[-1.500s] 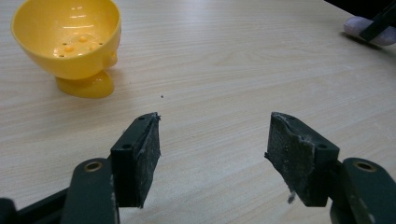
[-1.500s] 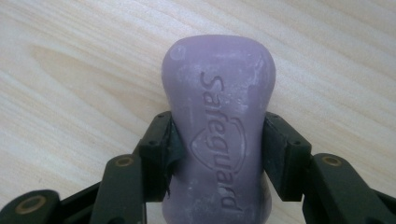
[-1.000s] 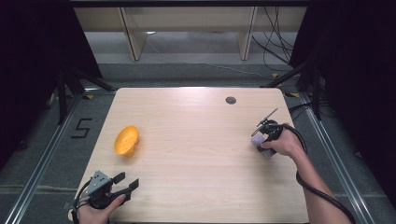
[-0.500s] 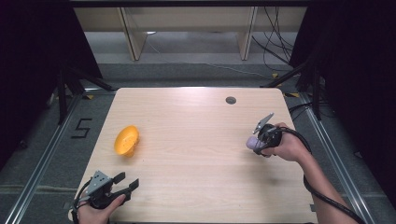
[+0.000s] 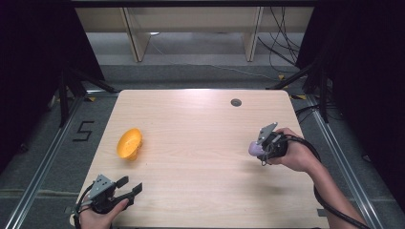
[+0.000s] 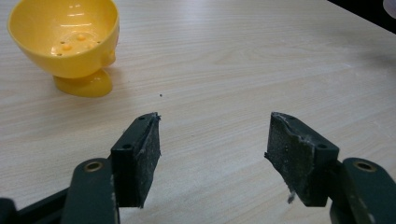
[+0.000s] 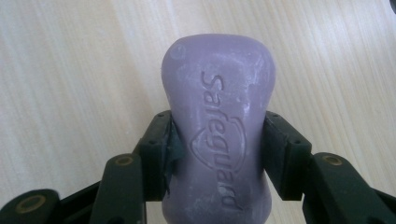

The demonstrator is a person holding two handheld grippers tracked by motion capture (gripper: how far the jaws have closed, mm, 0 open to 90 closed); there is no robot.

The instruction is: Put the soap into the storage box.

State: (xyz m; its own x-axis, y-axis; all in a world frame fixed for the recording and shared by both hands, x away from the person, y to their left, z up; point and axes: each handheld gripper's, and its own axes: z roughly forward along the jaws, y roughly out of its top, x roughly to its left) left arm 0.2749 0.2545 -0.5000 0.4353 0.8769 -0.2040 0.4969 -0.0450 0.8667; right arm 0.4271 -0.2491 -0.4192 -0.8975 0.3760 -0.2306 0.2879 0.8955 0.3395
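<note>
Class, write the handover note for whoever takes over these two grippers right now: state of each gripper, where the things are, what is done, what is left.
Right gripper: shut on the purple soap bar, held above the table's right side.
Left gripper: open, nothing between its jaws, at the near left edge.
Yellow cup: lying tilted on the table's left side, apart from both grippers.
Done: soap gripped and off the table.
Left: probably carry the soap across to the cup; the left gripper may need to steady it.

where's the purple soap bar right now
The purple soap bar is clamped in the right gripper above the table's right side in the high view, far across from the yellow bowl.
</note>
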